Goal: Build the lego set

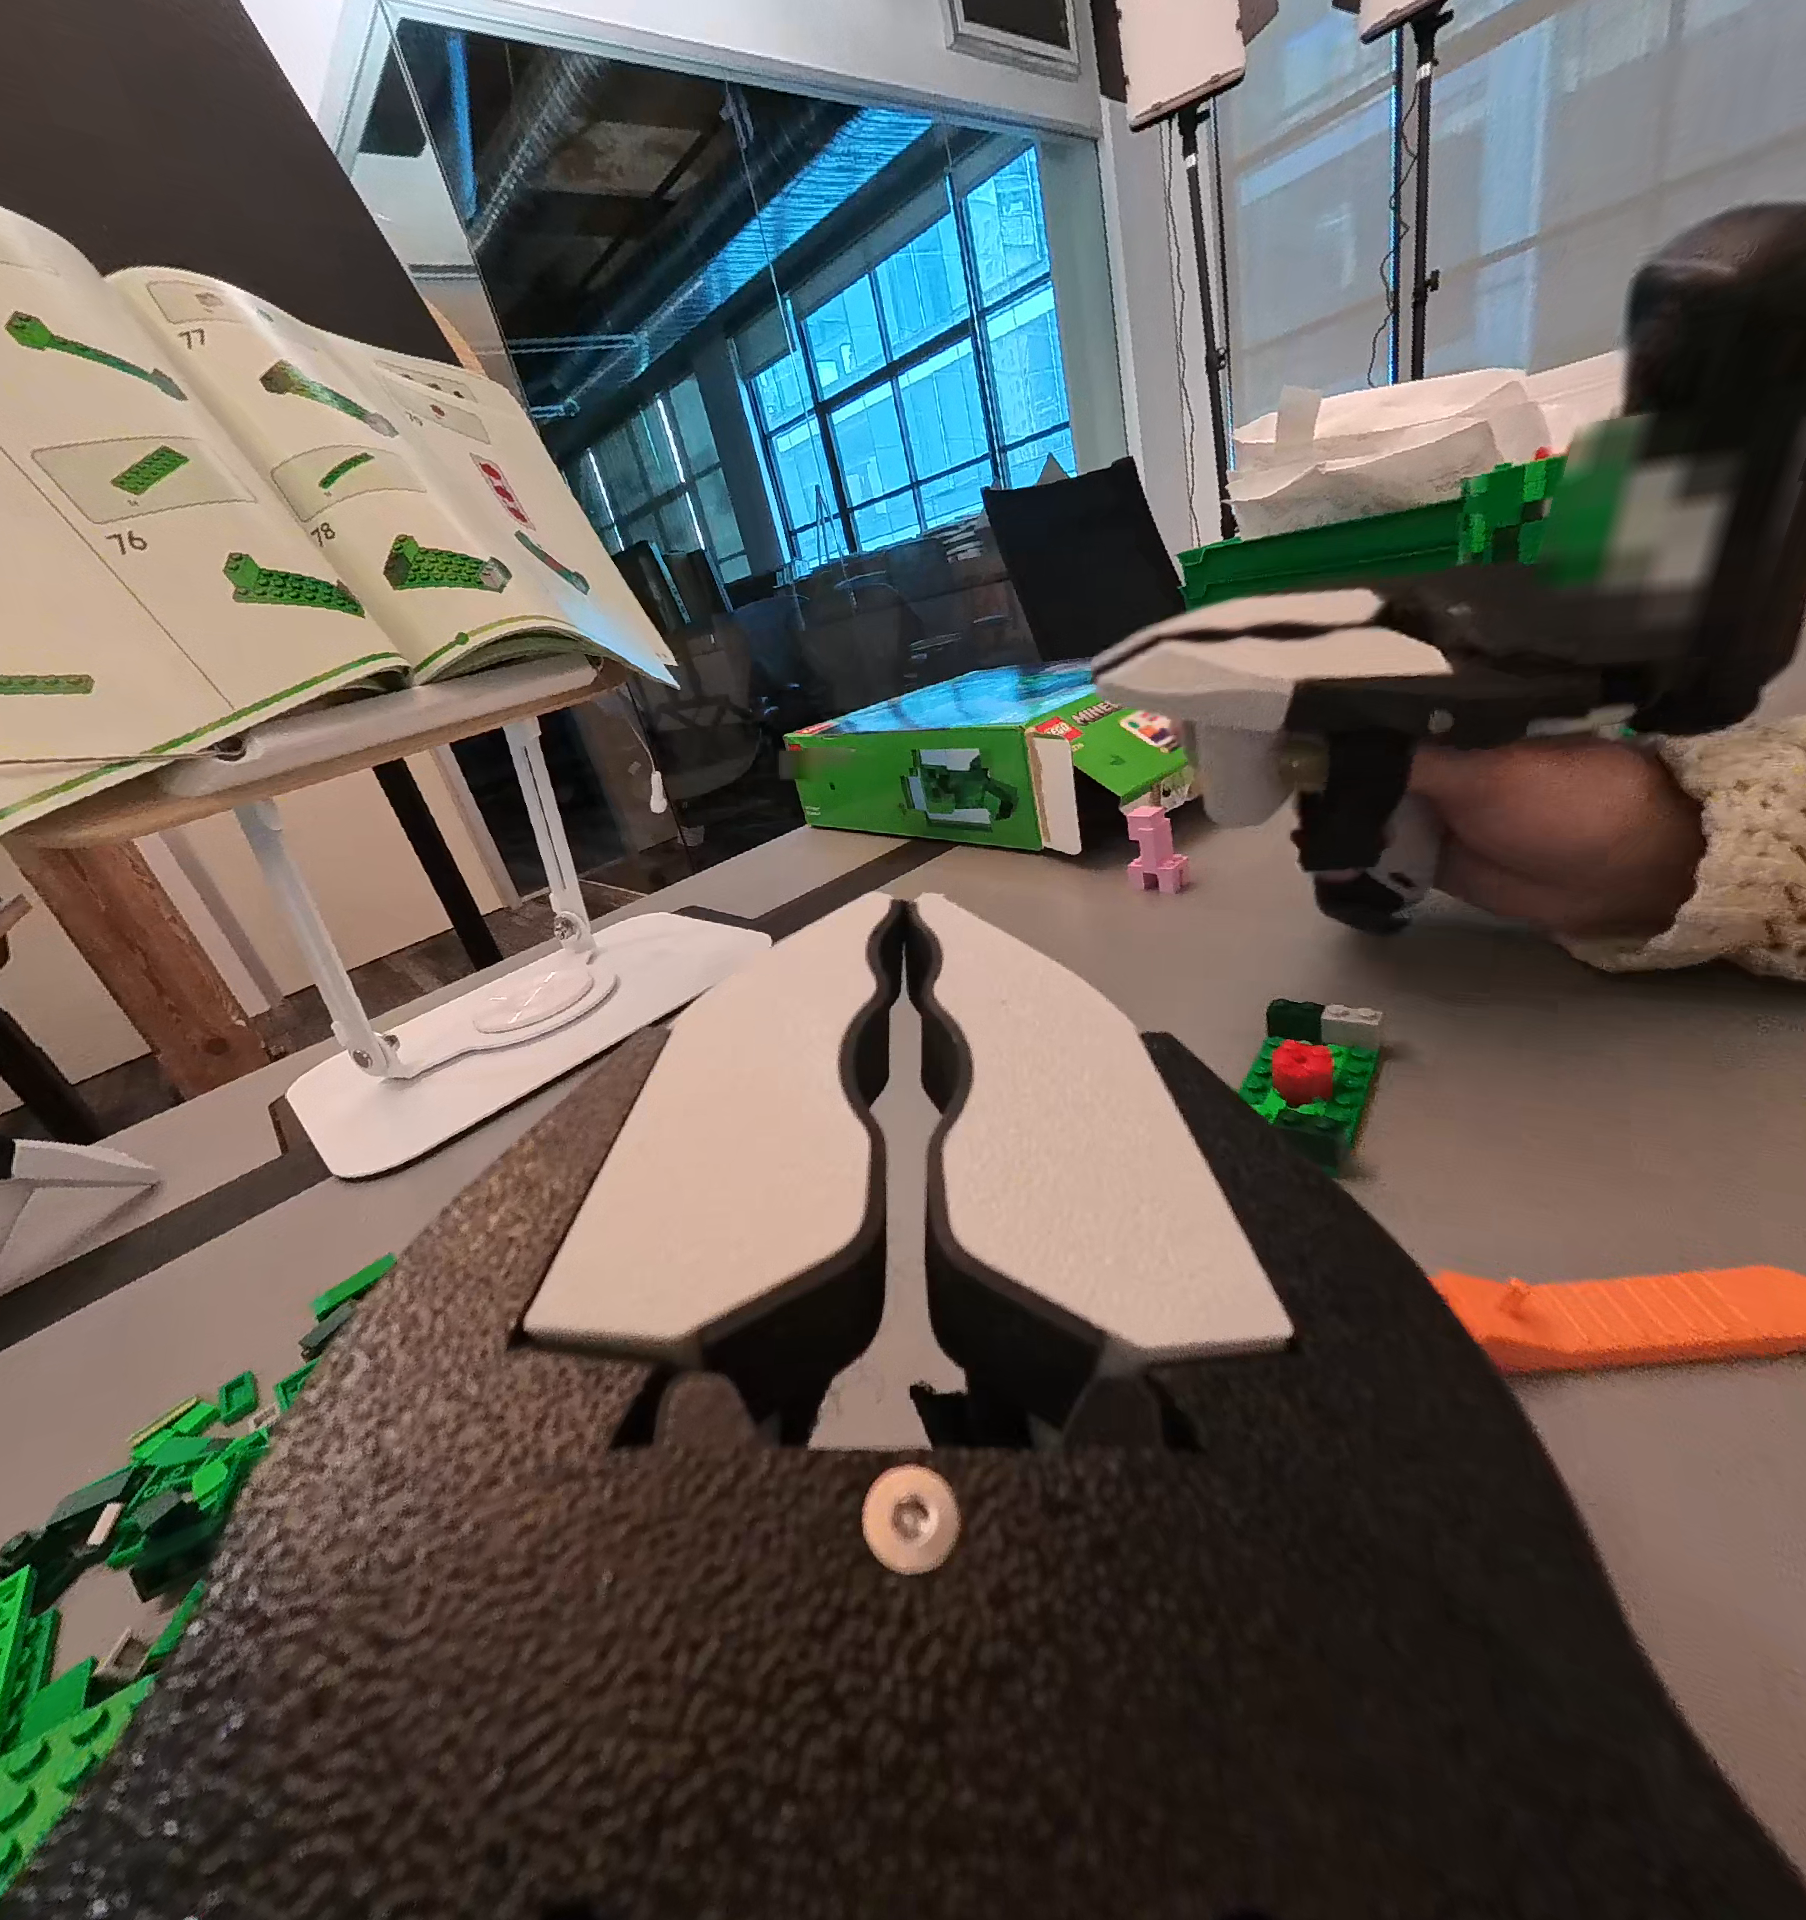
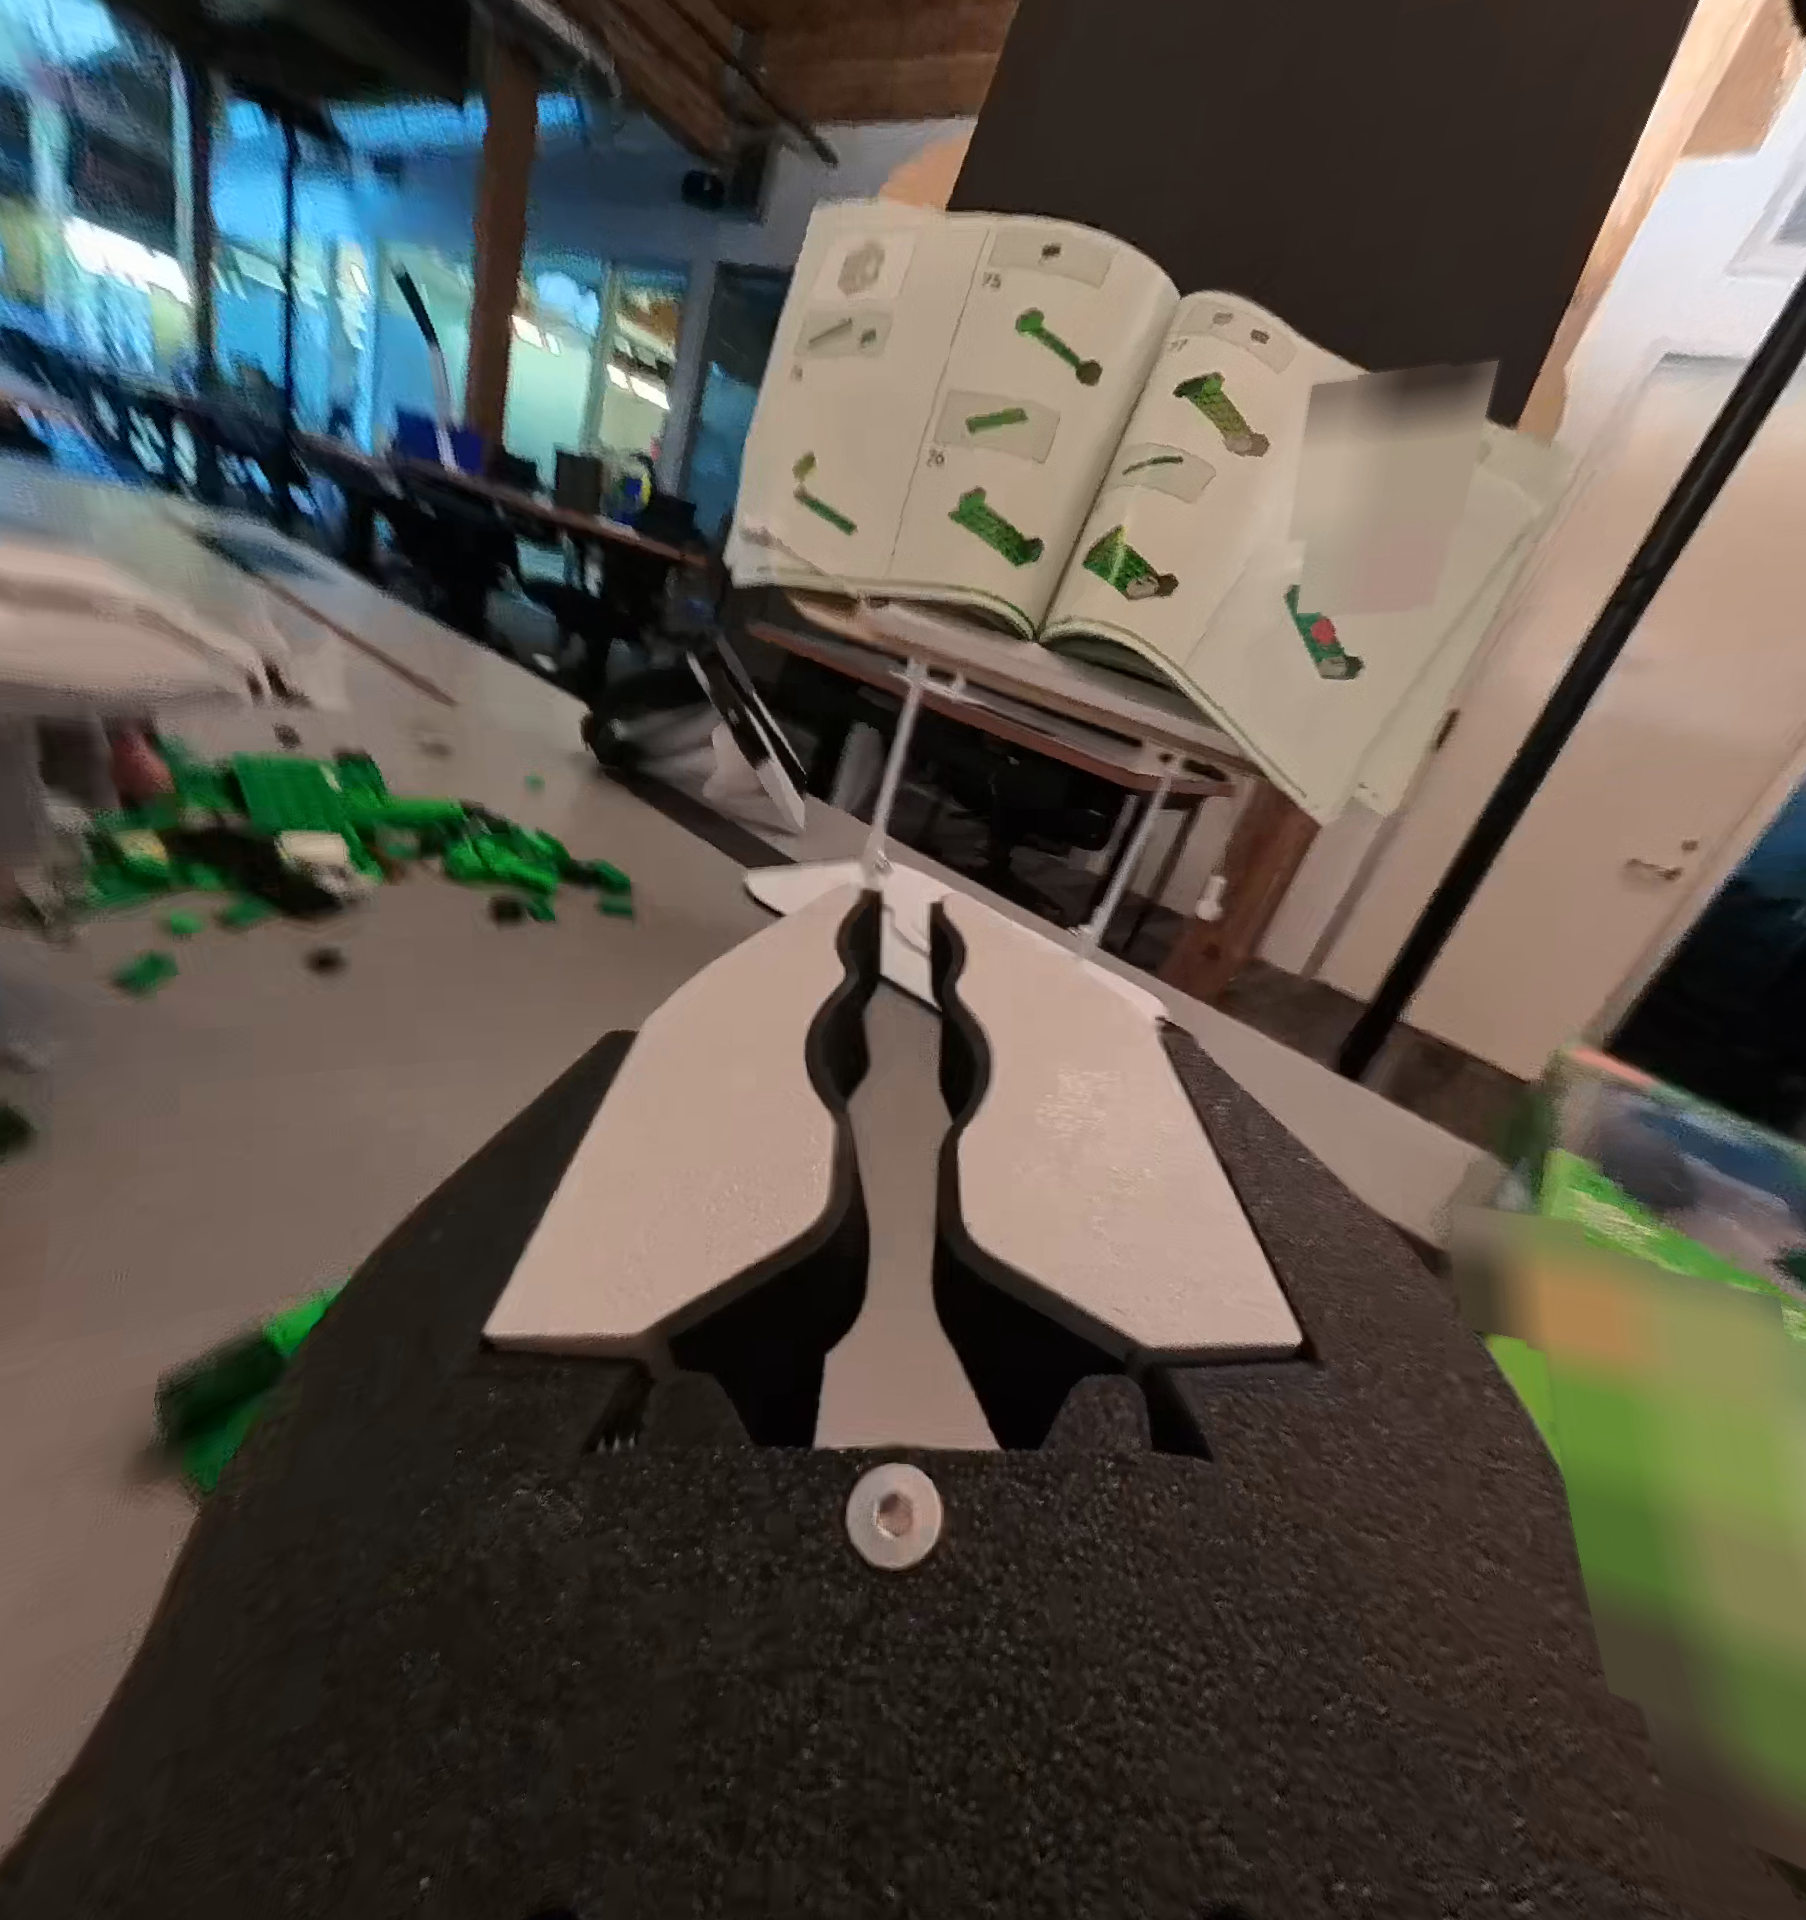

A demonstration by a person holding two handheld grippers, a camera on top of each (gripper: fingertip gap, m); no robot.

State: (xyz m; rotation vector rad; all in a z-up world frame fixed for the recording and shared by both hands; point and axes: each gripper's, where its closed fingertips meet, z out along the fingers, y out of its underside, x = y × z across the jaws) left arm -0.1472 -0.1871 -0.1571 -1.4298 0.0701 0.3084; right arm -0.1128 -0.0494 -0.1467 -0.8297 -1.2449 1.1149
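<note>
1. So, both tools are empty right now. The left hand-held gripper (image 1: 907, 920) has its fingers pressed together with nothing between them, hovering low over the grey table (image 1: 1501, 1558).
2. The right hand-held gripper (image 2: 899, 925) shows a narrow gap at the tips in its own view, also pinching nothing; it's up in the air, pointed at the instruction booklet (image 2: 1065, 468) on its white stand (image 1: 525, 1039). That view is blurry, so it's probably mid-swing.
3. The lego itself: a small green sub-build with a red piece on top (image 1: 1309, 1081) sits on the table to the right of the left tool's tips, and the loose green brick pile (image 1: 99, 1558) lies off to its left.
4. Best guess at the step: check the open page, then fetch the next piece. Doing it well means matching the part's shape against the page before reaching, opening the fingers before coming down, and gripping a brick by its sides so the studs stay free.
5. Counts: two grippers, one booklet, one set box (image 1: 961, 758), one pink figure (image 1: 1153, 847), one orange brick separator (image 1: 1647, 1314), one sub-build. Loose bricks are too many and too blurry to count.
</note>
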